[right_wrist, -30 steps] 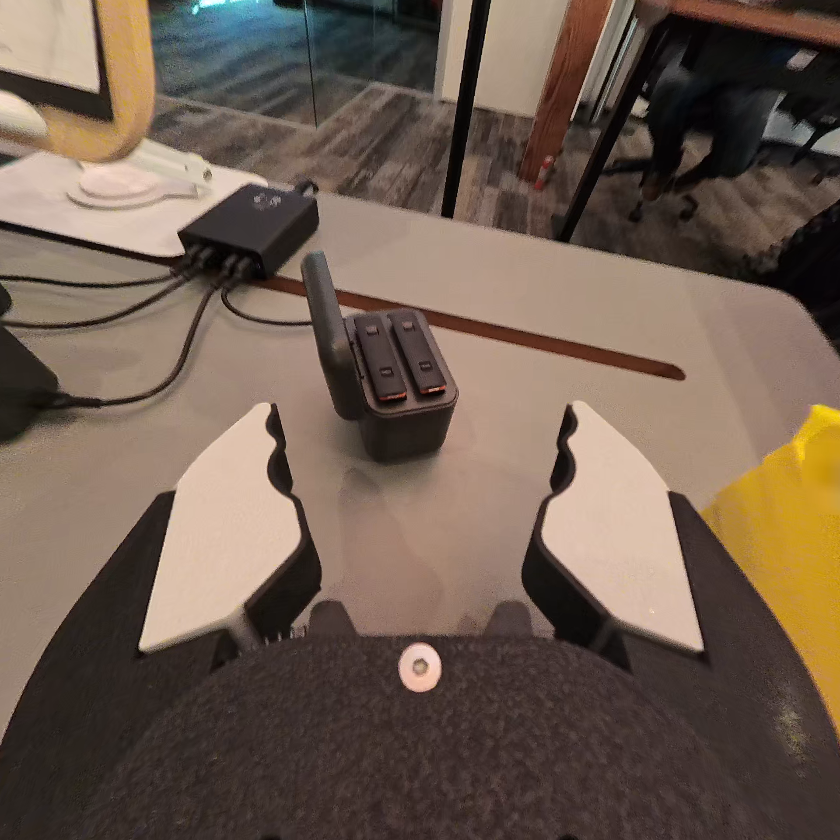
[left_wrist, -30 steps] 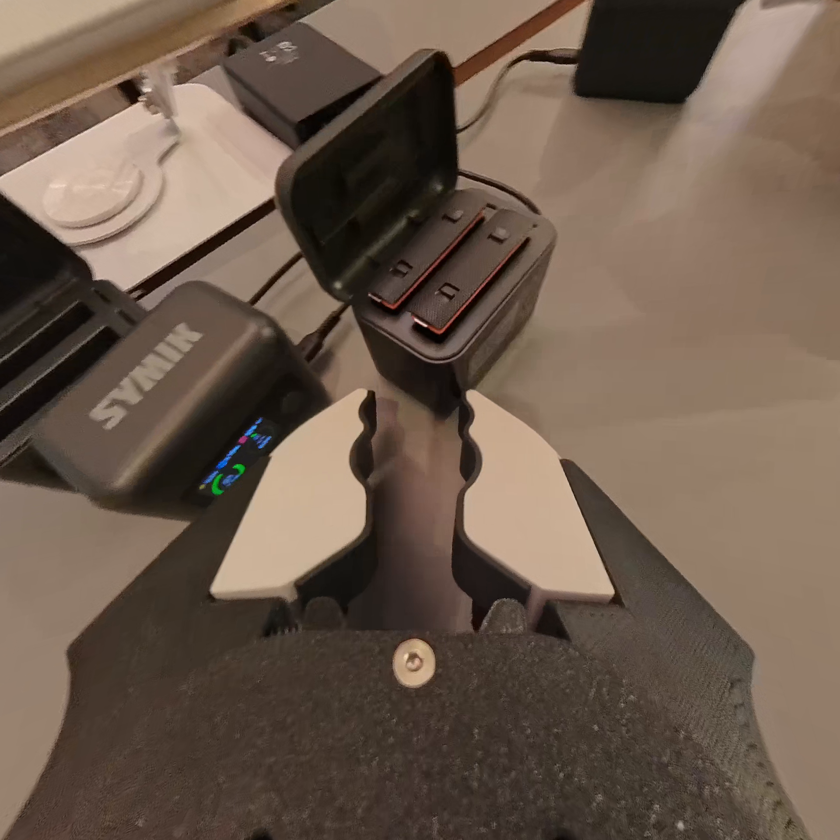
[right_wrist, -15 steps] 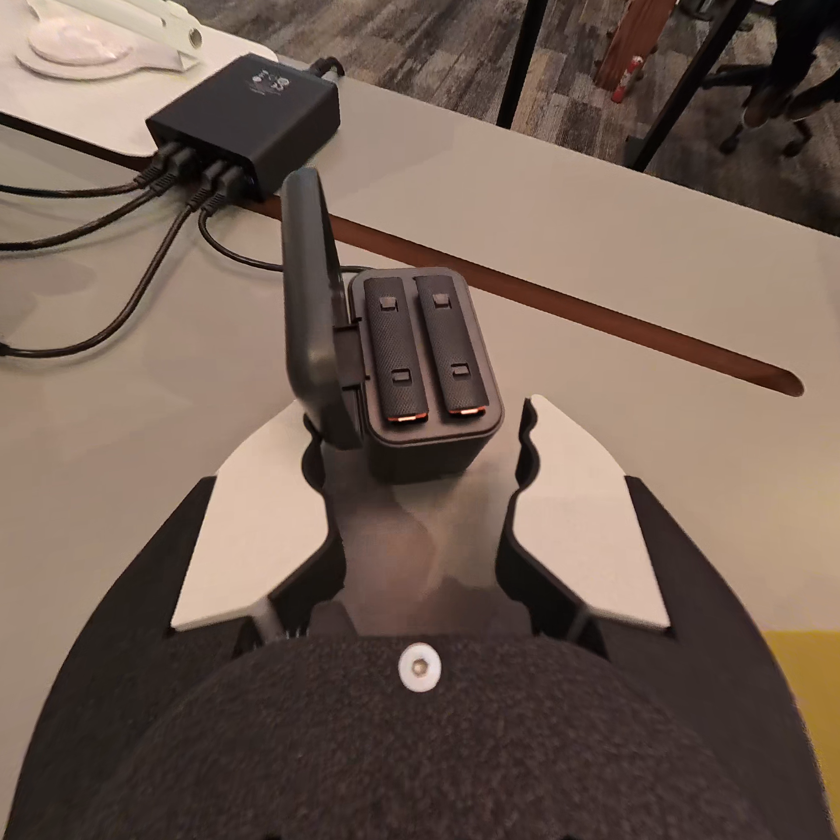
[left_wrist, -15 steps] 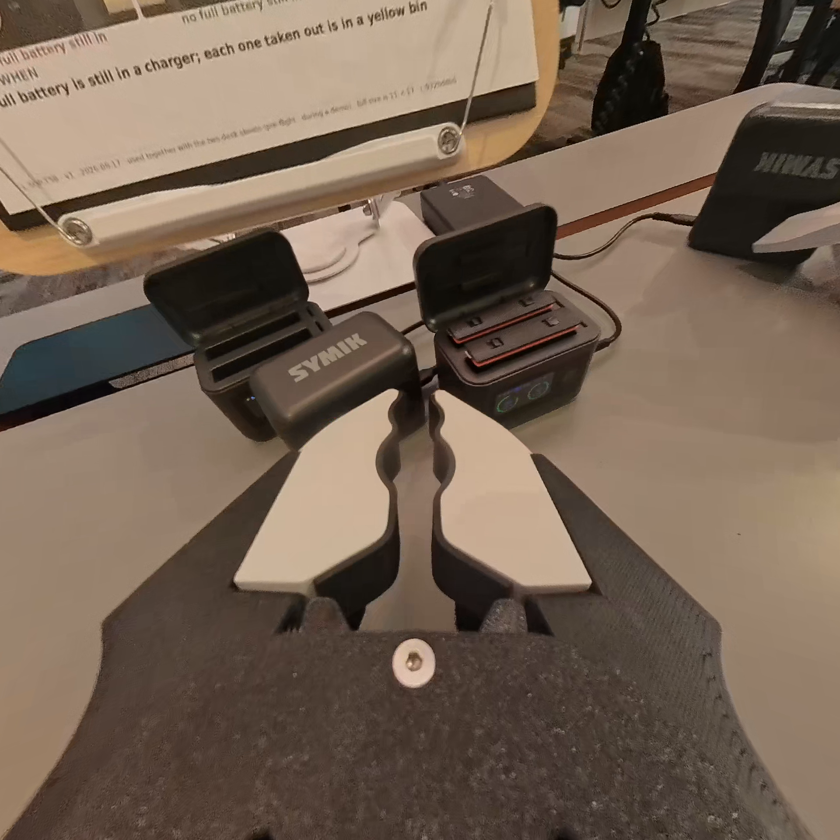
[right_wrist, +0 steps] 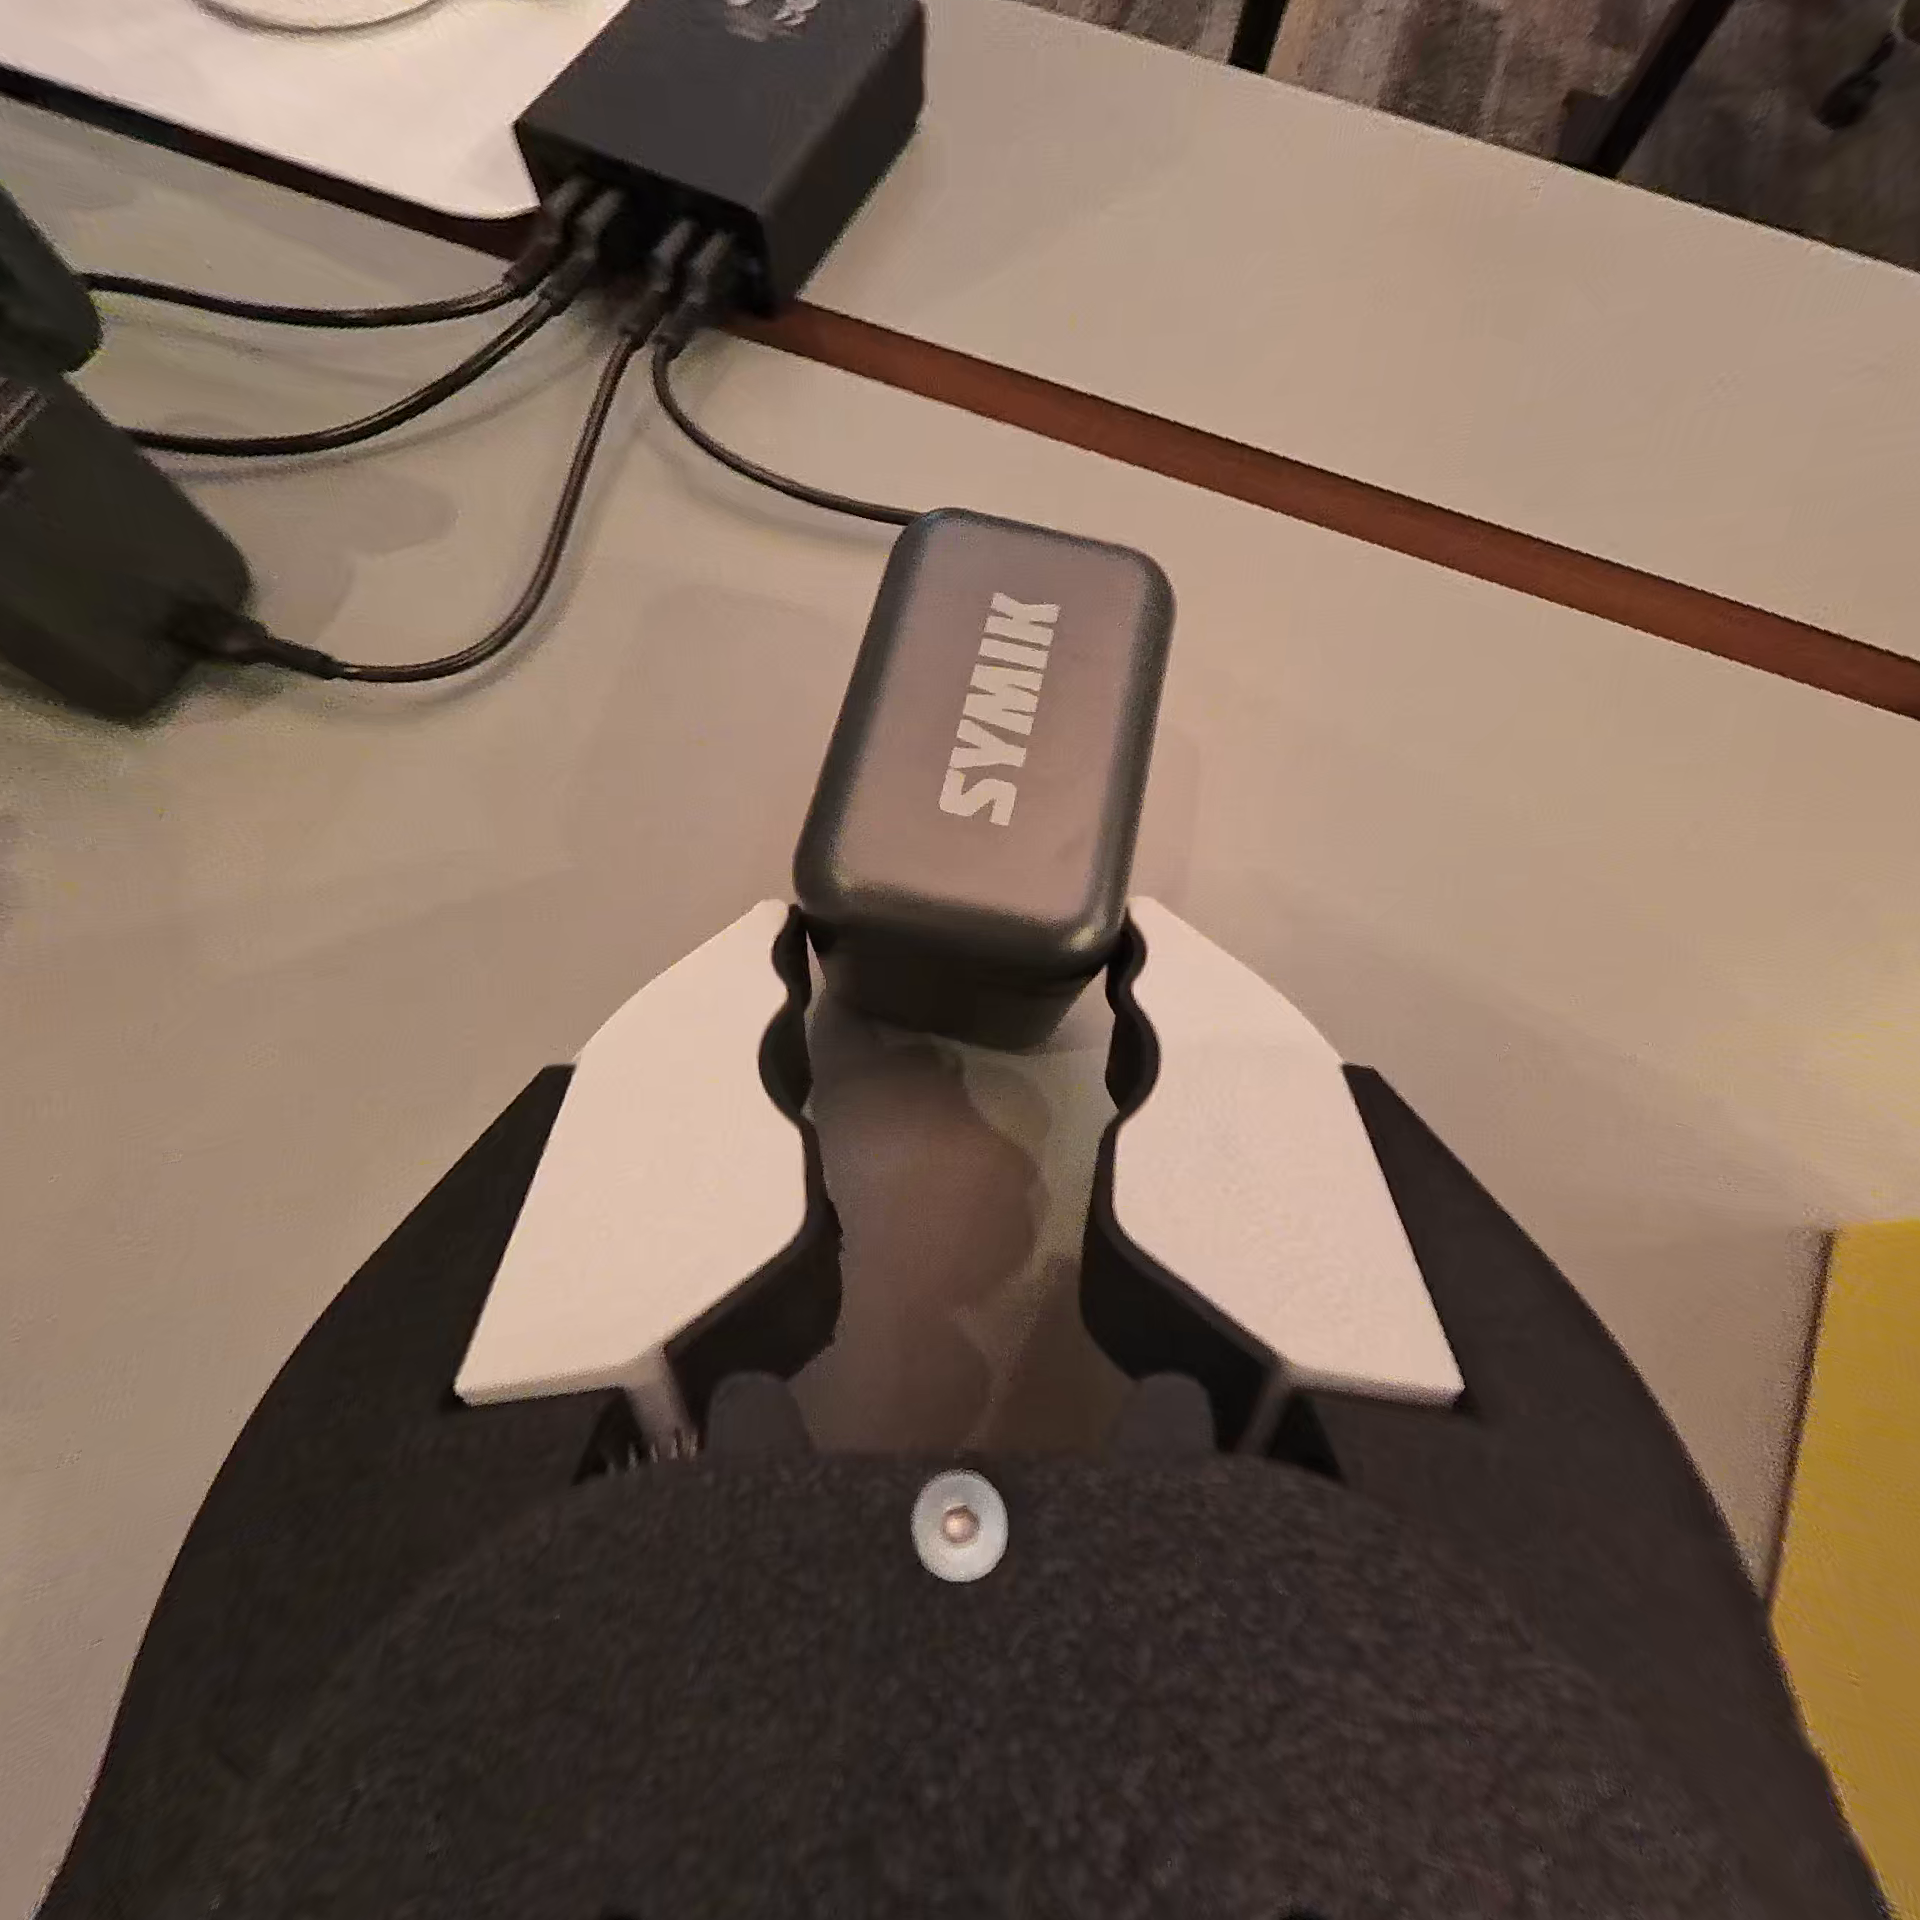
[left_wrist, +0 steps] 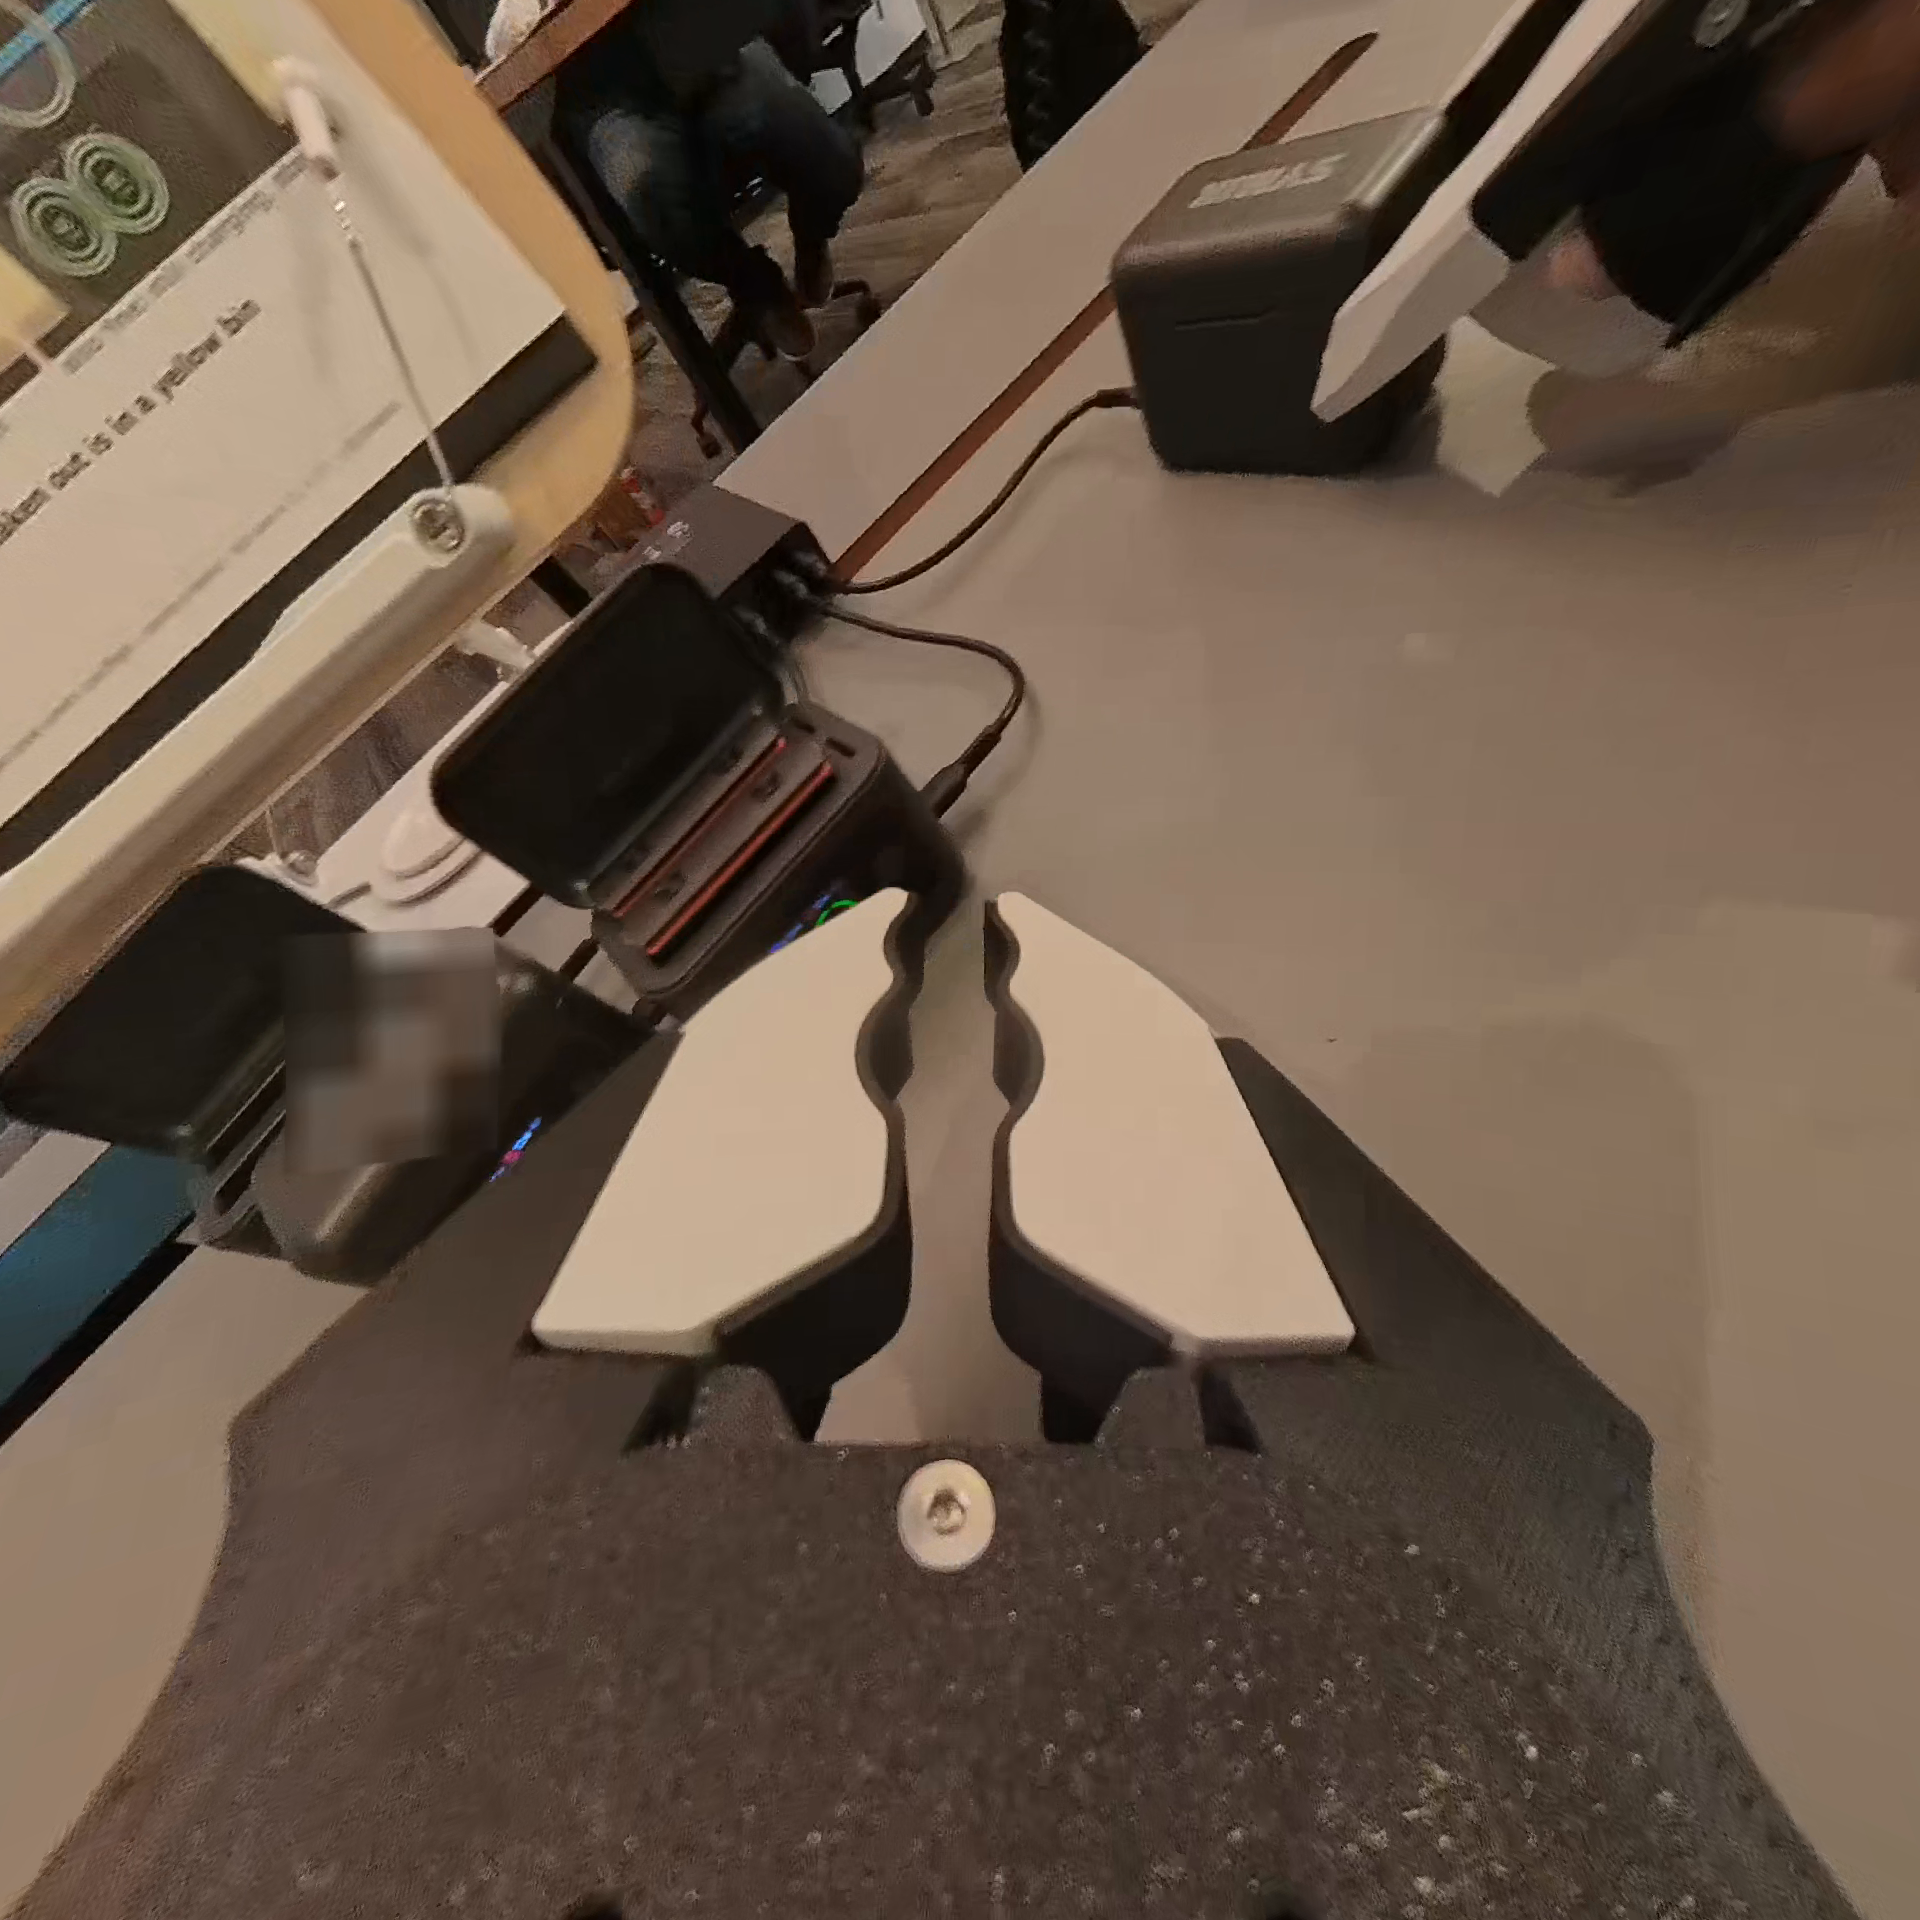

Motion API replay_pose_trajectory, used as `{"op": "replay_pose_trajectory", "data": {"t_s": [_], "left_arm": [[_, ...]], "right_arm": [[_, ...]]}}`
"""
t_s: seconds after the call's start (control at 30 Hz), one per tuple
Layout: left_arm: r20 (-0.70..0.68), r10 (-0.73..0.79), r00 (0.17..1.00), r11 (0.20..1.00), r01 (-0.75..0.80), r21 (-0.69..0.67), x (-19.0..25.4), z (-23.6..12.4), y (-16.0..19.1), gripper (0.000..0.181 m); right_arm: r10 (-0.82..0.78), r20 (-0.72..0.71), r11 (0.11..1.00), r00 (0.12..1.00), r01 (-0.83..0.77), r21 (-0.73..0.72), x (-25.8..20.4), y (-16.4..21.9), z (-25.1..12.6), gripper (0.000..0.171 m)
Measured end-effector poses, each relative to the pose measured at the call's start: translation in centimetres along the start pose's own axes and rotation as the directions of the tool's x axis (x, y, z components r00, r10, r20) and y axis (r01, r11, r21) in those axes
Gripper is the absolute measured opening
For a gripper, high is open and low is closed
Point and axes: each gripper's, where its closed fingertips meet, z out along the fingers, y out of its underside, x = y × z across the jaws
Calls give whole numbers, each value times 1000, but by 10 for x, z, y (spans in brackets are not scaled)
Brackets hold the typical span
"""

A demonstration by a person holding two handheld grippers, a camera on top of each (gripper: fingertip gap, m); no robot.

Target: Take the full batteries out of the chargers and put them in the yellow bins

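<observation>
On the grey worktop, seen left to right from the left wrist view, a charger with its lid raised sat at the far left edge, partly hidden behind a blurred patch, beneath a tilted sign board. Just right of it stood an open charger with its lid tipped back and two red-edged batteries seated in their slots, coloured lights glowing on its front face. A black power hub lay behind it, cables running out across the worktop. The left tongs hovered just beside that open charger, nearly closed with only a narrow gap between the white fingers, and held nothing. Farther right, a closed charger stood near the worktop's far edge, with the right tongs reaching in at it. In the right wrist view, the power hub and its cables occupied the upper left, while the right tongs were clamped on either side of the closed charger, fingertips pressing its lower body below the lid. Whether batteries lay inside that charger could not be told. A yellow bin showed at the right edge, near the tongs.
</observation>
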Motion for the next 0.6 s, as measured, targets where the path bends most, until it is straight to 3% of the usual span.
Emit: {"op": "replay_pose_trajectory", "data": {"t_s": [0.17,0.3,0.43,0.5,0.53,0.6], "left_arm": [[-20,30,999,1000,-30,-6,7,-1,1,10],[-36,17,999,1000,-18,-14,8,1,4,11],[-39,24,999,1000,-25,-16,9,2,5,11],[-39,20,999,1000,-21,-17,9,2,5,11],[-39,17,999,1000,-18,-17,8,2,5,11],[-37,12,999,1000,-13,-17,7,1,6,10]], "right_arm": [[-51,90,996,995,58,-68,-22,3,-6,47],[-140,311,983,940,170,-71,-66,4,-15,39],[-317,601,948,734,254,190,-125,-7,-40,39],[-370,673,925,640,183,334,-139,-19,-60,39],[-366,673,916,643,121,382,-136,-30,-65,40],[-324,600,879,732,-1,476,-110,-57,-68,49]]}}
